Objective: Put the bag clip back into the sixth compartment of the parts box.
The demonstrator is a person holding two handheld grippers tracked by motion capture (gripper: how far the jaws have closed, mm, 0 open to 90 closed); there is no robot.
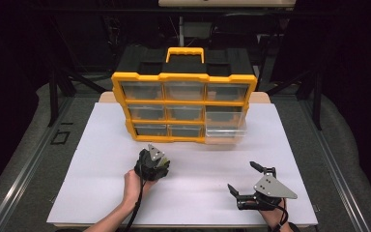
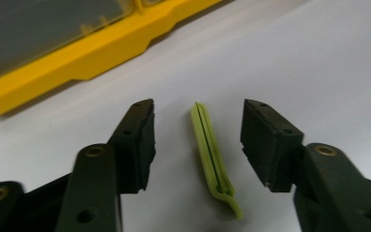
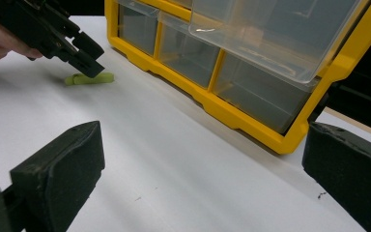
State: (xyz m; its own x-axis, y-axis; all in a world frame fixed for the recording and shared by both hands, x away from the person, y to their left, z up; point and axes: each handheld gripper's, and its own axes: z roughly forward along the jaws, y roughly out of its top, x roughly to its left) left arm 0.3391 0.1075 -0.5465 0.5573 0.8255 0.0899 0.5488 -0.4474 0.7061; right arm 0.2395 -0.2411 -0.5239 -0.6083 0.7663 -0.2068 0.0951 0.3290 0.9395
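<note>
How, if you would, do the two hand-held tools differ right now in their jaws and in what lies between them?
The left tool points down at the white table with a thin green clip lying between its pads, untouched; the right tool has nothing between its pads. The left tool's jaws are narrowed around the clip, while the right tool's stand wide apart. The left tool is close to the yellow organizer; the right tool rests farther back. Both have black padded jaws.

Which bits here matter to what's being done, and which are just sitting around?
In use:
- green clip, lying flat between the left claw pads, not yet pinched
- yellow drawer organizer, one clear drawer pulled out

Idle:
- right claw, open, holding nothing
- white table
</note>
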